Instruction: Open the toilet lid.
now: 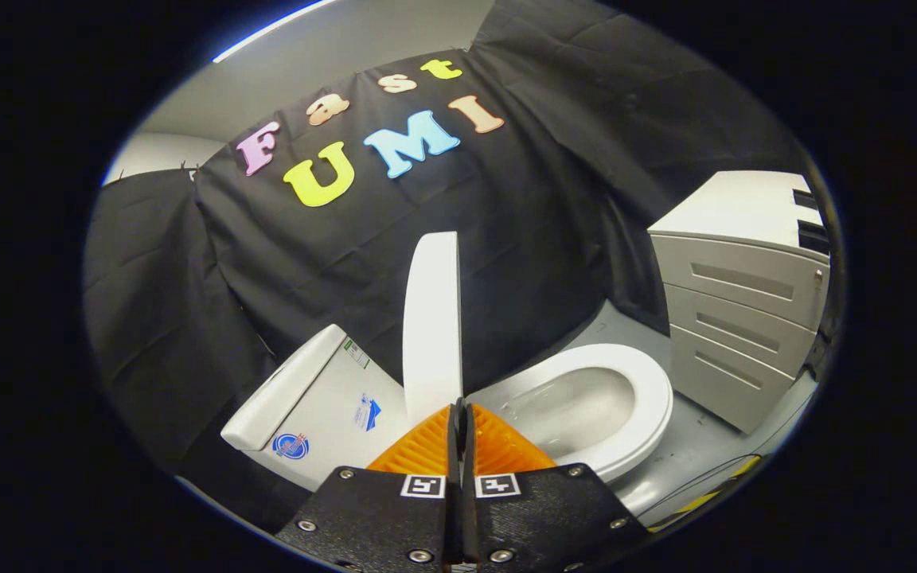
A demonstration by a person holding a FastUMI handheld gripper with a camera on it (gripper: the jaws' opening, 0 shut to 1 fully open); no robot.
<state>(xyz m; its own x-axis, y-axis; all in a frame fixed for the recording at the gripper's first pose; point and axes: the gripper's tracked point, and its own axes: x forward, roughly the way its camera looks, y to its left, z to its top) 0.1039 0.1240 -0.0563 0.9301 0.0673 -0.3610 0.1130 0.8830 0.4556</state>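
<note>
The tongs (458, 414) are pressed closed, gripping nothing, just below the toilet lid (431, 318), which stands upright beside the bowl (586, 406). Likely a light, stiff, smooth hinged lid; best hold: its free edge.

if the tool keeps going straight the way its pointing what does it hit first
Most likely the raised toilet lid: it stands on edge just ahead of the tool, whose fingers are closed together with nothing between them. Depth is unclear, so contact may already be near.
</note>
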